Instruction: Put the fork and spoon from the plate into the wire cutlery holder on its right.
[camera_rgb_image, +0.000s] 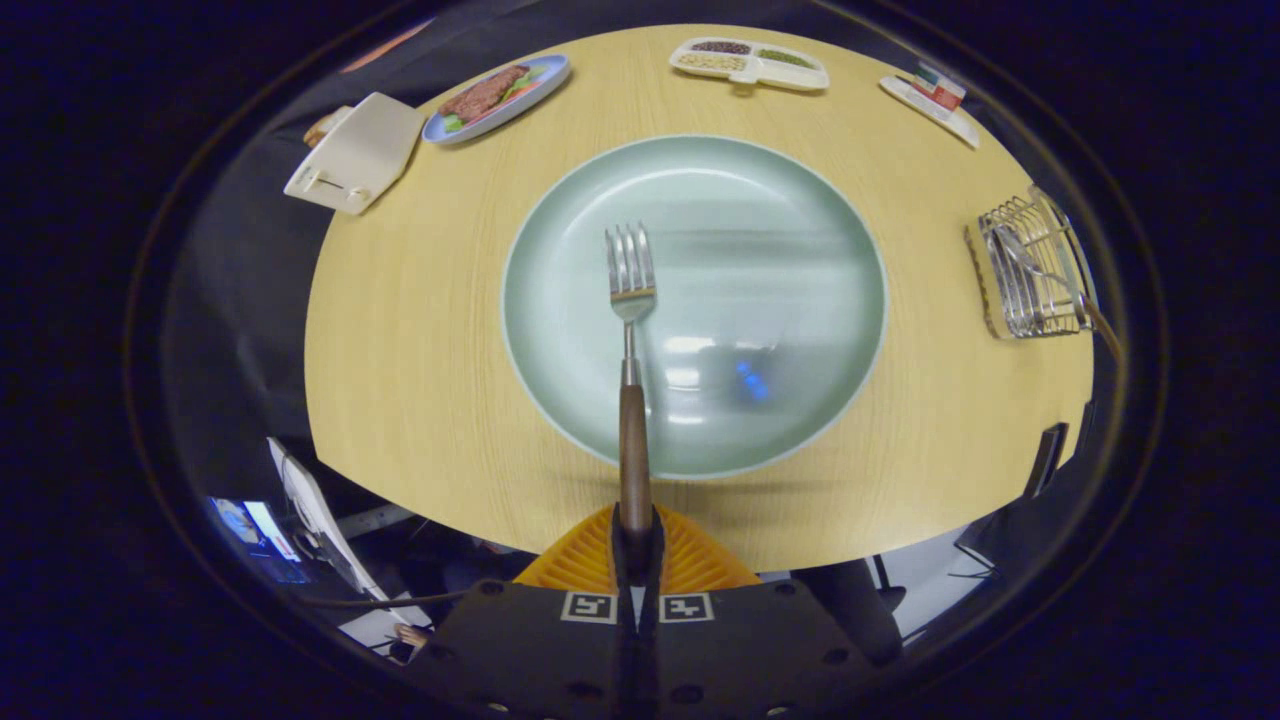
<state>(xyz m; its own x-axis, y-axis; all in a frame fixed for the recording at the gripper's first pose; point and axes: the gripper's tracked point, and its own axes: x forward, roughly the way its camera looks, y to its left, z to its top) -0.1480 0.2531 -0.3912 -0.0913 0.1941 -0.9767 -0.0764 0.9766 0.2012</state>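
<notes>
The gripper (636, 535) has its two fingers (585, 560) drawn close together, both pressing on the wooden handle of the fork (632, 400). The fingers point straight ahead, and the handle runs forward from the narrow gap between them.

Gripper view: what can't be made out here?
- Fork handle end: gripper view, hidden between the closed fingers of the gripper.
- Wire cutlery holder: gripper view, small and warped; a handle sticks out of it, but whether it is the spoon cannot be told.
- Green plate: gripper view, glare and reflections blur its surface.
- Divided tray across the table: too small to identify its contents.
</notes>
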